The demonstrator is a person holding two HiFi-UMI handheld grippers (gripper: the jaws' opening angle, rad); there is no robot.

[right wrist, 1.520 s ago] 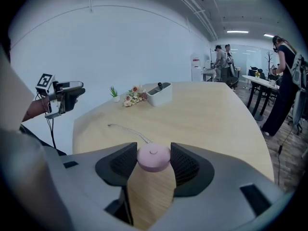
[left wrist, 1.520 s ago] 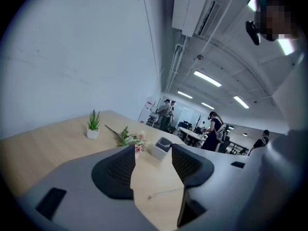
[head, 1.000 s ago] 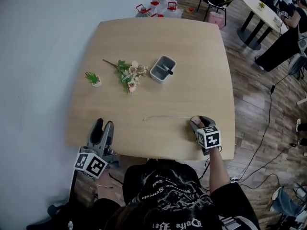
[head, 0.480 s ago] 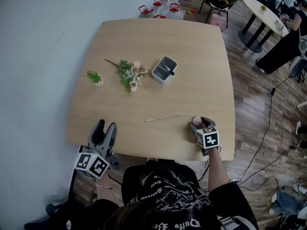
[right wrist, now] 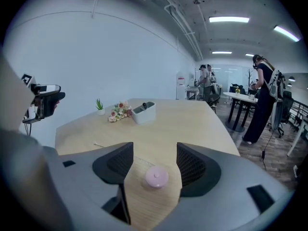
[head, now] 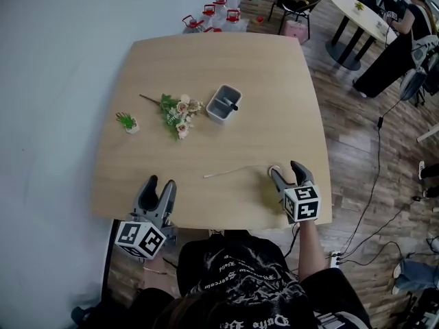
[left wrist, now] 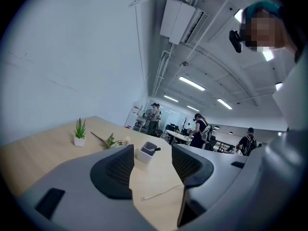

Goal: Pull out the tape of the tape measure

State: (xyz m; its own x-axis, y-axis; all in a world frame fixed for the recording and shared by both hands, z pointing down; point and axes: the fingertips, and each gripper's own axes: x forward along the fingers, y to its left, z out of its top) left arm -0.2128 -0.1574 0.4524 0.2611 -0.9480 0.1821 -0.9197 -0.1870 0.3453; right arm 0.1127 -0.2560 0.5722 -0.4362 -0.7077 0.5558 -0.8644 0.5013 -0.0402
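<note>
A small round pink tape measure [right wrist: 156, 177] lies on the wooden table [head: 206, 60] near its front right corner. Its thin tape [head: 233, 171] is drawn out to the left across the wood. My right gripper [head: 287, 173] sits just behind the tape measure [head: 274, 171]. Its jaws are opening, with the case lying loose between them and neither pad touching it. My left gripper [head: 158, 190] rests at the table's front left edge, open and holding nothing. In the left gripper view the tape [left wrist: 161, 192] shows low between the fingers of the left gripper [left wrist: 151, 170].
A grey tray [head: 223, 103] with a dark pen stands mid-table. A bunch of artificial flowers [head: 175, 113] and a tiny potted plant [head: 127, 122] lie to its left. Water jugs [head: 209, 14] stand beyond the far edge; a person [head: 398, 40] and another table stand at right.
The right jaws, closed around the tape measure a second ago, have spread and let it go. The left gripper has come slightly forward over the table's edge.
</note>
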